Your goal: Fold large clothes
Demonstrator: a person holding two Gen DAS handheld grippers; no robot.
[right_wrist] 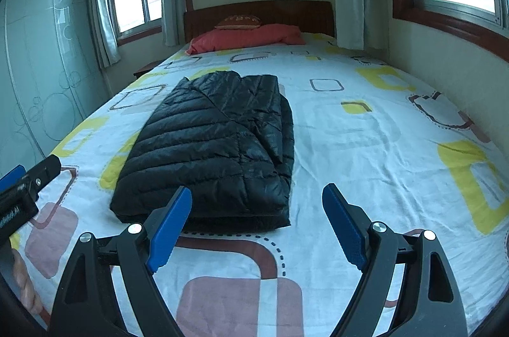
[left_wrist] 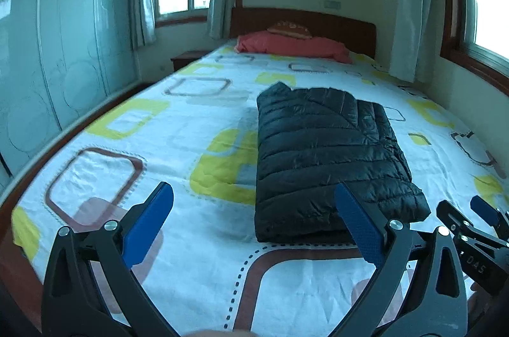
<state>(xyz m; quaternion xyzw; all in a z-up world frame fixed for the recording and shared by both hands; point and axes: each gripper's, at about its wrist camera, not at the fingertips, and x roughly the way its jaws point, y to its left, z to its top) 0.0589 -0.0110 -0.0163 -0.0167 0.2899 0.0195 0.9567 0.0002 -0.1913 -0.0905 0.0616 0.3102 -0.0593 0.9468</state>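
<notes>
While both tools (left_wrist: 254, 211) (right_wrist: 257, 214) gape wide, the folded jacket (right_wrist: 216, 146) lies just ahead, untouched.

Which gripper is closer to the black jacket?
Neither clearly. The left gripper sits open before the jacket's near-left corner, the right gripper open before its near-right corner. Neither touches it.

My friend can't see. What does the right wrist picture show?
A folded black puffer jacket lies on a patterned bedsheet. The open right gripper hovers near its front edge, empty, with red bedding at the headboard.
</notes>
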